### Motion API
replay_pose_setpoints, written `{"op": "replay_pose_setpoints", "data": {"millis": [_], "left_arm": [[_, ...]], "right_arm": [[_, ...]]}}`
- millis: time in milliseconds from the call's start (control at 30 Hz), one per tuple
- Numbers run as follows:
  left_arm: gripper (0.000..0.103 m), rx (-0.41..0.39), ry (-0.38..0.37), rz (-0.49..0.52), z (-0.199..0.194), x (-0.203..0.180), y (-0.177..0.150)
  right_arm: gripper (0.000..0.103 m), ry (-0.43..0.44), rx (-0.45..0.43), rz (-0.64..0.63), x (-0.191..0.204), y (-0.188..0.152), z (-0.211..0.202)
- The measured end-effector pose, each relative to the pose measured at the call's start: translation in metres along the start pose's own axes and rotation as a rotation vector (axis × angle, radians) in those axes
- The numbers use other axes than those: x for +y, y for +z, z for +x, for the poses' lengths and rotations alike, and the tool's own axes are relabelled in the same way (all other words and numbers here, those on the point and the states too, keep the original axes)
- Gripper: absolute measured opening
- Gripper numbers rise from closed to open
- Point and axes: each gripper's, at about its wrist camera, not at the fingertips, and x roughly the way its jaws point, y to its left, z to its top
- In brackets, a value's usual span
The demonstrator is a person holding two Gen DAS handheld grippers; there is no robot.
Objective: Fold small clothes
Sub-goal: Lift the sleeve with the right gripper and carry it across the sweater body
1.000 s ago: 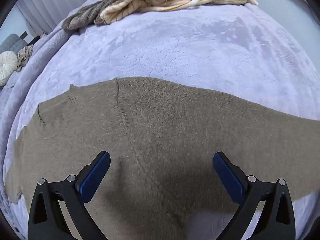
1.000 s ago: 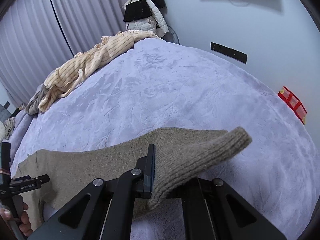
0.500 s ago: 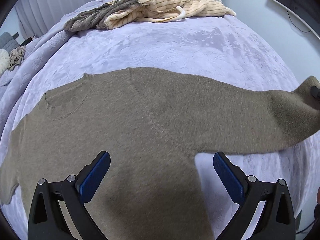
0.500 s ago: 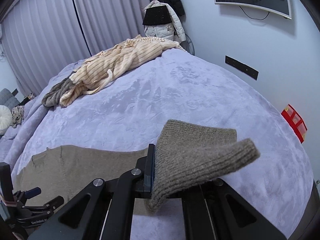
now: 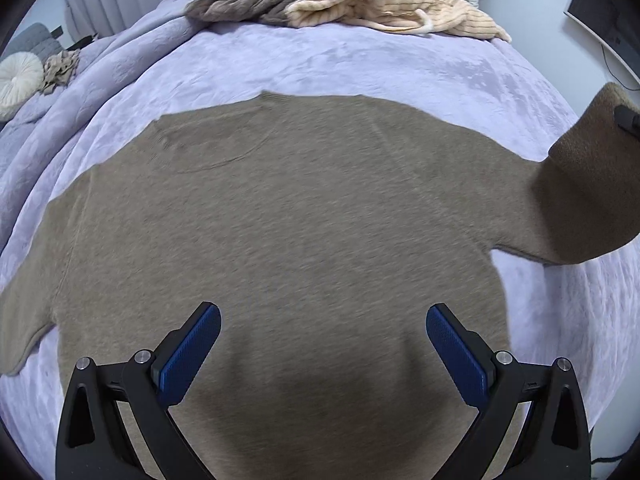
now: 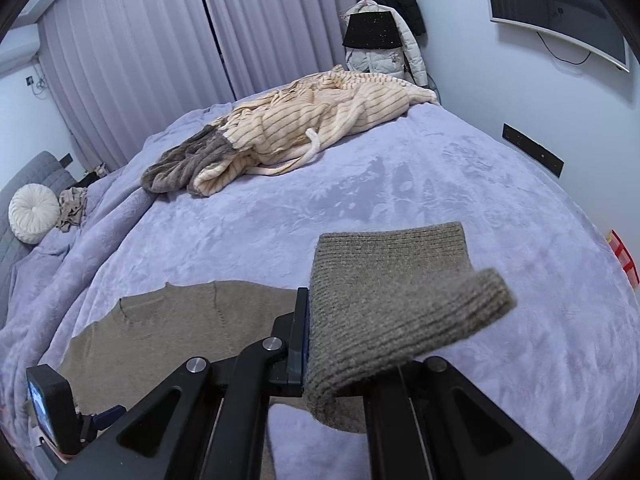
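Note:
A taupe knit sweater [image 5: 280, 220] lies flat on the lavender bed cover [image 5: 360, 68], neckline toward the far side. My left gripper [image 5: 323, 328] hovers open over the sweater's body, its blue pads wide apart with nothing between them. My right gripper [image 6: 316, 344] is shut on the ribbed cuff [image 6: 384, 280] of the sweater's right sleeve and holds it lifted off the bed. In the left wrist view that raised sleeve [image 5: 580, 184] rises at the right edge. The sweater's body [image 6: 180, 328] shows at lower left in the right wrist view, with the left gripper's body [image 6: 52, 408] beside it.
A cream striped garment with a grey-brown part [image 6: 288, 136] is heaped at the bed's far side. A round white cushion [image 6: 34, 212] and a crumpled cloth lie at the left. Curtains, hanging jackets [image 6: 380, 36] and a wall screen [image 6: 560, 8] stand beyond the bed.
The right gripper has lifted the sleeve cuff higher and carried it toward the sweater's body. The left gripper has slid across the sweater from the sleeve side to over the chest.

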Motion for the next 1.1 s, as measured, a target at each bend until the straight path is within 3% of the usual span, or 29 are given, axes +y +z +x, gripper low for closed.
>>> {"op": "replay_pose_setpoints", "data": {"millis": [533,1100], "left_arm": [[0.103,-0.014,-0.007,-0.095,-0.013,0.094,-0.023],[0.103,-0.009,-0.004,-0.201,-0.012,0.170,-0.044]], "right_arm": [[0.006,0.032,0.049,-0.188,0.153,-0.028,0.025],[0.006,0.066,0.135,-0.311,0.259,-0.079,0.063]]}}
